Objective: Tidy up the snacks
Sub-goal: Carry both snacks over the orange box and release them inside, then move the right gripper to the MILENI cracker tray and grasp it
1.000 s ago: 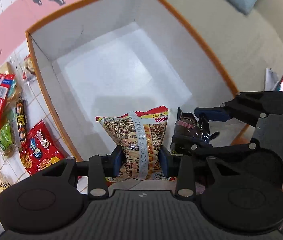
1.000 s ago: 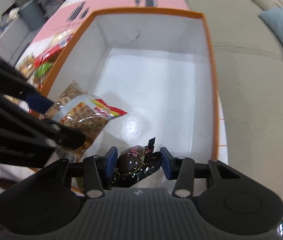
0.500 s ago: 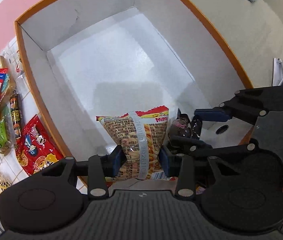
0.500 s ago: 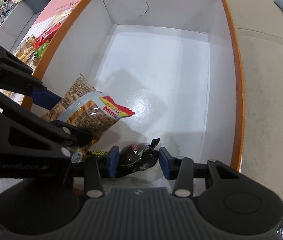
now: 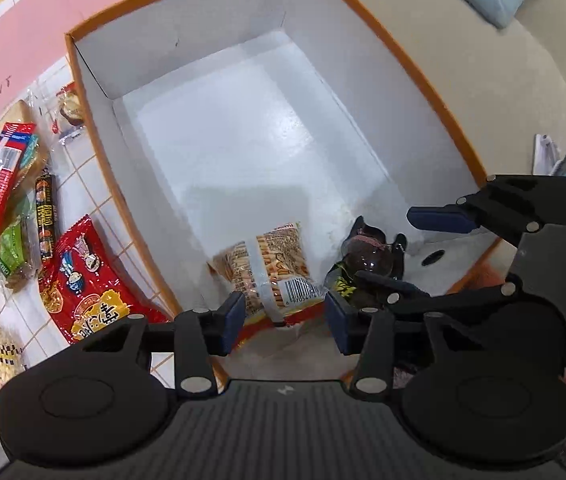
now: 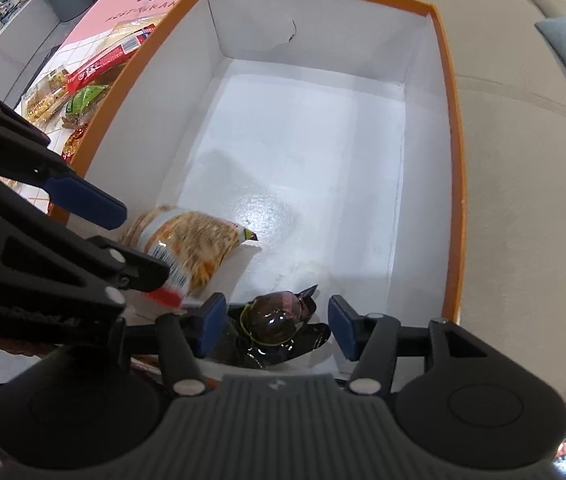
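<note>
Left wrist view: orange-rimmed box (image 5: 423,76) ahead of and below both grippers, floor mostly bare. Left gripper (image 5: 281,322) jaws have just been opening, now apart; noodle snack bag (image 5: 269,270) loose between them, lying at near box wall. Right gripper (image 6: 275,328) jaws also just opened, apart; dark foil candy (image 6: 273,318) between them, on box floor. Bag light, soft, crinkly, contents probably brittle: take at middle, gently. Candy slippery, small: take across round body.
</note>
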The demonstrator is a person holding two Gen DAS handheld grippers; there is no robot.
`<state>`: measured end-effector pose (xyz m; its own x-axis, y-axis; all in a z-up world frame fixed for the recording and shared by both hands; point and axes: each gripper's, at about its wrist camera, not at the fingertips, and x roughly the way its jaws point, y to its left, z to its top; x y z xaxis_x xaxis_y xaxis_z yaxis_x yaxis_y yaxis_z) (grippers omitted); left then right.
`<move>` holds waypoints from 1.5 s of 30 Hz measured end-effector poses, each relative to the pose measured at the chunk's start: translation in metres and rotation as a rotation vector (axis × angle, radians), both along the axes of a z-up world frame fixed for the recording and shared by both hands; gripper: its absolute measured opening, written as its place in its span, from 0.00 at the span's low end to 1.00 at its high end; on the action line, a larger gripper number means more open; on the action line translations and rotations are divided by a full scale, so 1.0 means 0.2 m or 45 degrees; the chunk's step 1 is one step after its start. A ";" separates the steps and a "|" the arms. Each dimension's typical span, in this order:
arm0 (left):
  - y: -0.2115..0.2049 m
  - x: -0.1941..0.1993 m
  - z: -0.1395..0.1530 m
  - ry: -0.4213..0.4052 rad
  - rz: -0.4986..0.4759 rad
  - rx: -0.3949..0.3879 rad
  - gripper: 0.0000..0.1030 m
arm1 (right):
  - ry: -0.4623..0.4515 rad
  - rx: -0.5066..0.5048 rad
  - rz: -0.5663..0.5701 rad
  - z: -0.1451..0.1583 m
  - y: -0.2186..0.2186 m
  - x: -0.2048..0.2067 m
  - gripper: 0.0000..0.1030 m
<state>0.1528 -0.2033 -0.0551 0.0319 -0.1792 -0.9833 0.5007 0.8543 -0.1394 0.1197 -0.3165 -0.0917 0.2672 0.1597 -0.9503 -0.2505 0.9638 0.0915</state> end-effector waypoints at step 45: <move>1.49 -0.28 -0.01 -0.446 0.706 0.055 0.54 | -0.458 0.137 0.088 0.08 1.12 -0.22 0.77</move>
<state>0.0973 0.0946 -0.0572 0.4278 -0.0043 -0.9038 -0.0060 1.0000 -0.0076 0.0756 -0.0921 -0.0750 0.5660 0.2827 -0.7744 -0.3492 0.9331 0.0854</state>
